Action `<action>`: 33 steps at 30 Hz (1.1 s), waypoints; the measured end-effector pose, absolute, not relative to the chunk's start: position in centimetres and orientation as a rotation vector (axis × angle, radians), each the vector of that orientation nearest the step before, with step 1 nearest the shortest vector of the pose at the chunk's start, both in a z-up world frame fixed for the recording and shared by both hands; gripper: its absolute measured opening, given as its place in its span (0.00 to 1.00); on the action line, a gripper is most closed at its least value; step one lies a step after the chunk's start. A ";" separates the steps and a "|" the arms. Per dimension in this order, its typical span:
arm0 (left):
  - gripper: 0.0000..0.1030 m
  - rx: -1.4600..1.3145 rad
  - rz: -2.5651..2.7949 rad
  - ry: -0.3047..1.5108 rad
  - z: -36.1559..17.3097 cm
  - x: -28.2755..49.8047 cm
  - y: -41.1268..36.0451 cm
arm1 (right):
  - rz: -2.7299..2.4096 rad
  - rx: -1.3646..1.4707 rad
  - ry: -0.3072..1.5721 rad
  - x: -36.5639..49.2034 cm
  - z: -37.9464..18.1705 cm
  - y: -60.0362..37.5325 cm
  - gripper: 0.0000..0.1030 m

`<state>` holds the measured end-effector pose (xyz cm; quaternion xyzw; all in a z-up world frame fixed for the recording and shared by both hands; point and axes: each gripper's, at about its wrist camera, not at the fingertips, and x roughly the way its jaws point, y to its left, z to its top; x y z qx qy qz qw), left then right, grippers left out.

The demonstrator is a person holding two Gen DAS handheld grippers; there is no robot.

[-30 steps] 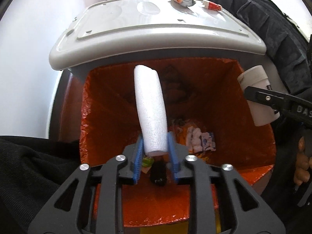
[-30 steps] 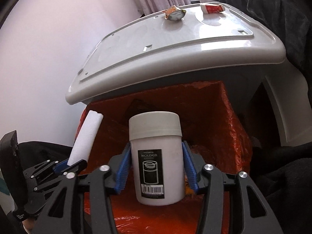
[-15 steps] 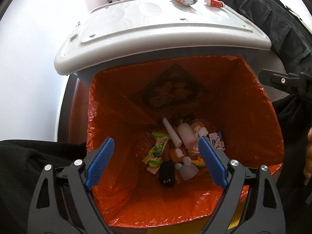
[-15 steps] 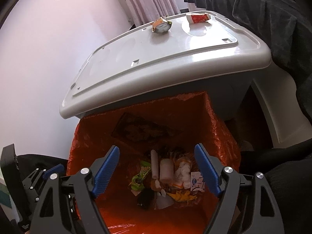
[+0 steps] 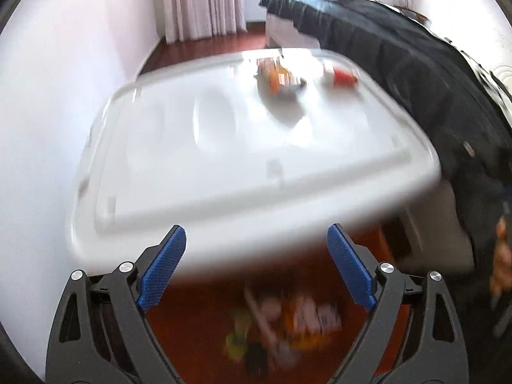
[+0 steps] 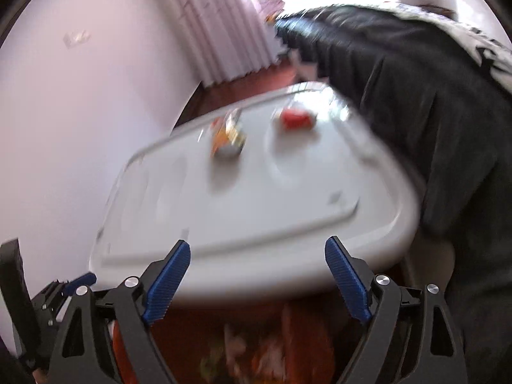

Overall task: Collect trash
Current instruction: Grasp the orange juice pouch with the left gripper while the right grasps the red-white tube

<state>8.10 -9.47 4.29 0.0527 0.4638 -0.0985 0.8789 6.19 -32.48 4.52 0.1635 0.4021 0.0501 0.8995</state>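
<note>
Both views are blurred by motion. My left gripper (image 5: 256,267) hangs over the near edge of the grey table (image 5: 179,166); its jaws are opening wide, with nothing between them. My right gripper (image 6: 257,280) is likewise empty, its jaws opening. Below both lies the orange-lined bin (image 5: 198,329) holding several dropped pieces of trash (image 5: 281,329). On the far part of the table rest an orange-and-white crumpled wrapper (image 5: 280,78) and a small red piece (image 5: 344,78). The right wrist view shows the same wrapper (image 6: 228,137) and red piece (image 6: 296,118).
A dark blanket (image 5: 416,73) covers a bed along the table's right side. Pale curtains (image 5: 204,0) hang at the far wall over a red-brown floor (image 5: 208,48). A white wall (image 5: 64,80) stands left. A hand (image 5: 502,262) shows at the right edge.
Both grippers let go: the white foam tube and the white jar fell into the bin. Both grippers then rose and tilted up, so the table top now fills the views.
</note>
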 end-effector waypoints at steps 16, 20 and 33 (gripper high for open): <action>0.87 -0.075 -0.036 1.099 -3.8 38.9 -19.2 | 0.010 0.669 0.822 8.4 3.4 -38.7 0.84; 0.44 0.056 -0.037 1.004 -3.5 38.2 -20.3 | 0.008 0.683 0.859 8.5 2.7 -38.8 0.84; 0.34 0.166 -0.214 0.898 6.6 10.9 -7.7 | 0.120 0.378 0.929 14.4 3.8 -35.7 0.85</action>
